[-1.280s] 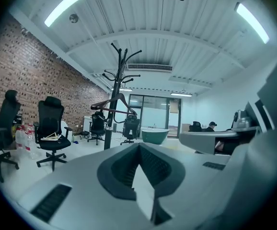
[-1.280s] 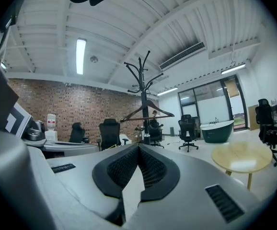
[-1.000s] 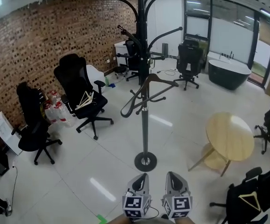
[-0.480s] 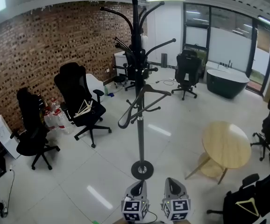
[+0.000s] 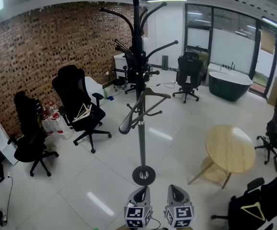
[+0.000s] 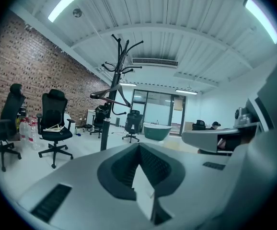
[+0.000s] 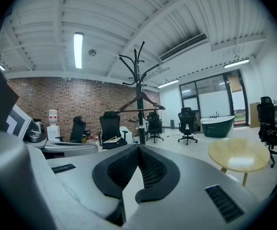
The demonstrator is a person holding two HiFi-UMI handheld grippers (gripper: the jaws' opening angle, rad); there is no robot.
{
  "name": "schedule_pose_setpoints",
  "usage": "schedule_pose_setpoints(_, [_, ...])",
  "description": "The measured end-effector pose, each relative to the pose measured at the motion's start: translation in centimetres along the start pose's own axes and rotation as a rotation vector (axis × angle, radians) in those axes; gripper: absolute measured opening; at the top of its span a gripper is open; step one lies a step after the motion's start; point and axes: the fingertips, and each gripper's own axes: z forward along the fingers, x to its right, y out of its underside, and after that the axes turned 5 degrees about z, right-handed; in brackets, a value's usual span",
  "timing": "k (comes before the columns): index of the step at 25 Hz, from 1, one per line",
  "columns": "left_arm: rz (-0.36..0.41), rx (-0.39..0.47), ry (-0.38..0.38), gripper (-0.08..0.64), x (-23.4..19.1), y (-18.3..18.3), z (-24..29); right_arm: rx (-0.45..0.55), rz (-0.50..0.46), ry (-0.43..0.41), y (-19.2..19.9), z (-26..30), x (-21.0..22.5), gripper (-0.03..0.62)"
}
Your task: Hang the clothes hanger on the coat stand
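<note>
Backing away from the coat stand (image 5: 141,143), now sitting farther off in the head view than a second ago and well apart from both tongs. Leaving the clothes hanger (image 5: 156,93) hooked on the stand about halfway up the pole, hanging tilted with its left end dipping low. Holding the left tongs (image 5: 139,191) and right tongs (image 5: 177,190) side by side at the near edge, both pressed fully together on nothing. Judging the hanging as already done, with only the retreat remaining.
</note>
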Motion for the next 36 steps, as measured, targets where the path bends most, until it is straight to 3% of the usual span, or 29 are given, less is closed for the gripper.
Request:
schedule_pose_setpoints(18, [0.003, -0.011, 0.022, 0.009, -0.7, 1.2, 2.2, -0.035, 0.003, -0.011, 2.1, 2.2, 0.2, 0.0])
schedule_pose_setpoints(36, [-0.006, -0.02, 0.013, 0.009, -1.6, 0.7, 2.2, -0.04, 0.009, -0.032, 1.6, 3.3, -0.7, 0.0])
